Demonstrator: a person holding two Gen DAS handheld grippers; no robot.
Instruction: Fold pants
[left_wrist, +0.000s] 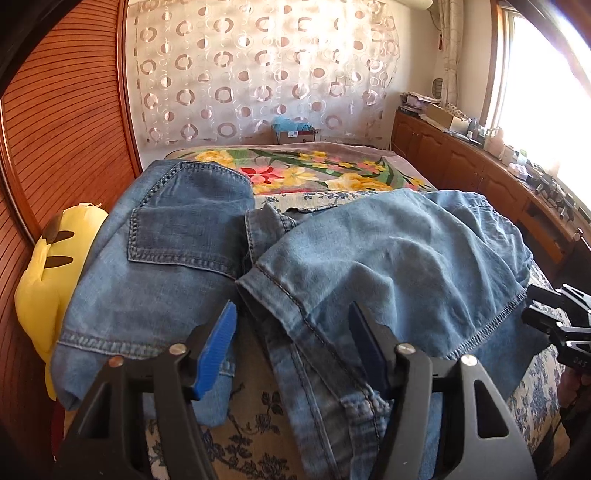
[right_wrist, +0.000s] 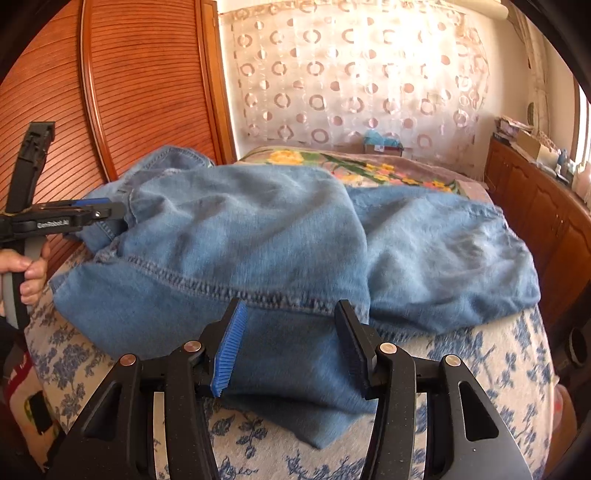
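The pants (left_wrist: 332, 258) were soft, washed-blue denim, rumpled into broad folds across a bedspread (right_wrist: 498, 369) of cream cloth printed with blue flowers. Stitched seams and a hem of heavy overlock thread ran across the near edge, and a darker square back pocket (left_wrist: 177, 236) with double stitching showed on the left part of the garment. A bright floral blanket (left_wrist: 314, 170) lay farther up the bed, and a yellow plush toy (left_wrist: 44, 277) was wedged between the denim and a ribbed wooden door (left_wrist: 66, 110).

The left gripper (left_wrist: 291, 332) pointed down over the near edge of the pants, its blue ribbed pads standing apart with a seamed fold of denim lying between them; the pads did not press on the cloth. The right gripper (right_wrist: 291, 332) hovered likewise over a flat flap of denim near the hem, its jaws apart and the cloth lying loose beneath and between them.

In the right wrist view a hand (right_wrist: 26, 273) gripped the handle of the left tool at the frame's edge. The far side of the pants was hidden behind its own folds, and whether the fingertips actually touched the fabric was hard to make out; they seemed to sit just above it.
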